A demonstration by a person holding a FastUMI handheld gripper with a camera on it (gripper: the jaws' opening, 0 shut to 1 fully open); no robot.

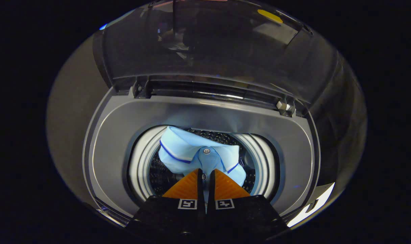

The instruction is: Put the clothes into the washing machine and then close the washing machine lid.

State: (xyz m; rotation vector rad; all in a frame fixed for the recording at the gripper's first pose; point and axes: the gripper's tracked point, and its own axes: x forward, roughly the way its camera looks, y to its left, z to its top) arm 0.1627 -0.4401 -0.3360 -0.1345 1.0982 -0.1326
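Note:
A light blue polo shirt [188, 149] with dark blue trim and a buttoned collar hangs over the drum opening of a top-loading washing machine [121, 135]. My gripper [206, 173] is shut on the shirt's placket, just below the collar button, and holds the shirt above the perforated drum [158, 173]. The dark see-through lid [205, 51] stands raised behind the opening, tilted back on its hinges.
The machine's grey top surround [286, 149] rings the round drum mouth. A hinge block [285, 106] sits at the lid's right rear corner. A white panel edge [314, 206] shows at the machine's near right corner.

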